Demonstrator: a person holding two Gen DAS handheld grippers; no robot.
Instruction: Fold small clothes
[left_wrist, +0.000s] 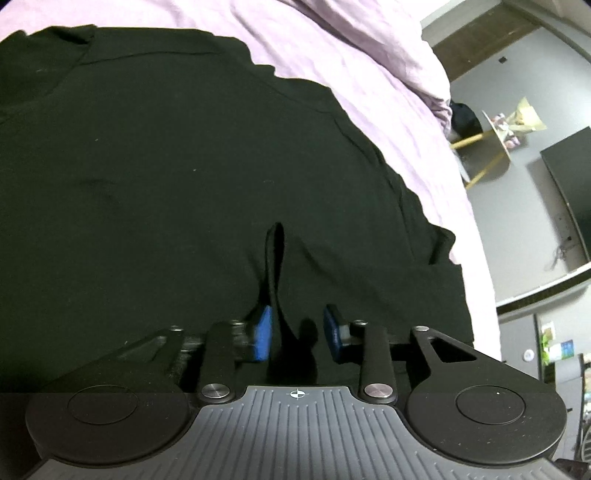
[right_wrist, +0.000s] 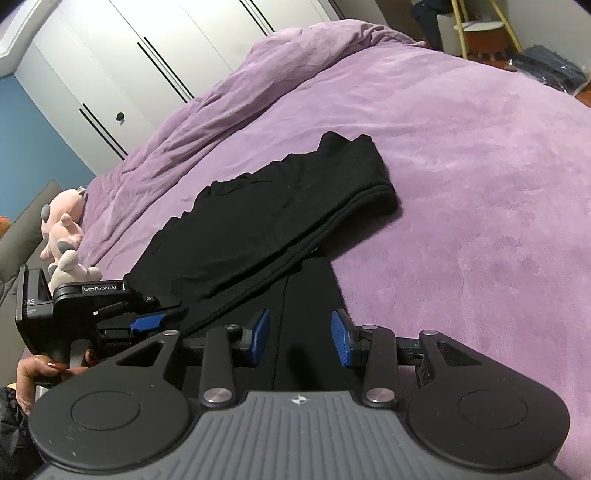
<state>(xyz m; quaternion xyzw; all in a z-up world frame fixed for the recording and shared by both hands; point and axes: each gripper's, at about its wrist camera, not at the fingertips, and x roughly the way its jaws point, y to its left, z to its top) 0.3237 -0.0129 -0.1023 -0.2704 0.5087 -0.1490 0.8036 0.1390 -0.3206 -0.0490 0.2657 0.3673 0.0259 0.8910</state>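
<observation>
A black garment (left_wrist: 184, 166) lies spread on the purple bed cover (left_wrist: 369, 92). In the right wrist view the same black garment (right_wrist: 258, 221) is folded lengthwise into a long strip. My left gripper (left_wrist: 297, 336) is open just above the cloth, with a raised pinch of fabric (left_wrist: 275, 266) standing beside its left blue pad. My right gripper (right_wrist: 299, 339) is open over the near end of the strip, its blue pads apart on either side of a seam. The left gripper (right_wrist: 147, 321) also shows at the left of the right wrist view, low on the garment's edge.
A pink plush toy (right_wrist: 66, 236) lies at the left side of the bed. White wardrobe doors (right_wrist: 122, 74) stand behind the bed. A small stool with yellow legs (left_wrist: 484, 147) and a dark screen (left_wrist: 572, 184) stand beyond the bed's right edge.
</observation>
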